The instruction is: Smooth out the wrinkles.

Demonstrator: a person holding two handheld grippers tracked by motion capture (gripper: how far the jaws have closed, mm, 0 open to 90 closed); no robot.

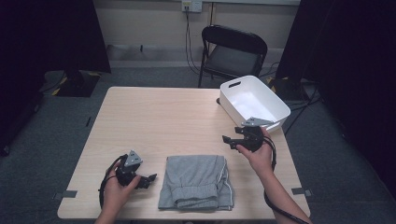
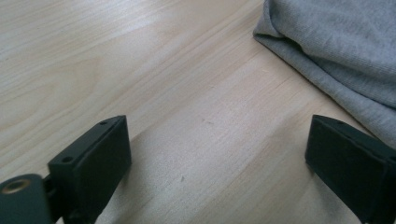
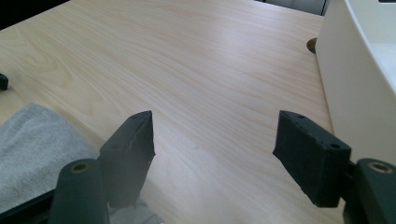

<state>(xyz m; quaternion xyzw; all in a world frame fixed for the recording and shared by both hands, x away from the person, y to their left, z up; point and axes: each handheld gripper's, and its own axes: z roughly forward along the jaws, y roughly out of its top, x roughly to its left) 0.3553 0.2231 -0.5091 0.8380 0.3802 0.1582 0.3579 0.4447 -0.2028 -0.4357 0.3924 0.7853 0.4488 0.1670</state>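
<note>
While no writing is legible | left gripper [image 2: 217,154] gaping, empty | right gripper [image 3: 212,154] gaping, empty | grey garment [image 1: 196,181] untouched

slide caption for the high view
Folded grey garment on a wooden table, open left gripper and right gripper flanking it.

On the pale wooden bench [image 1: 154,112], the folded grey cotton trousers [image 1: 196,181] lie at the near edge, about midway along it. The left tongs [image 1: 150,180] sit just left of the trousers, apart from them. The right tongs [image 1: 229,140] are behind the trousers' right corner. The white rectangular plastic tub [image 1: 254,100] stands well behind and right of the trousers, at the far right corner. A black folding chair [image 1: 233,51] stands on the floor behind the bench.
</note>
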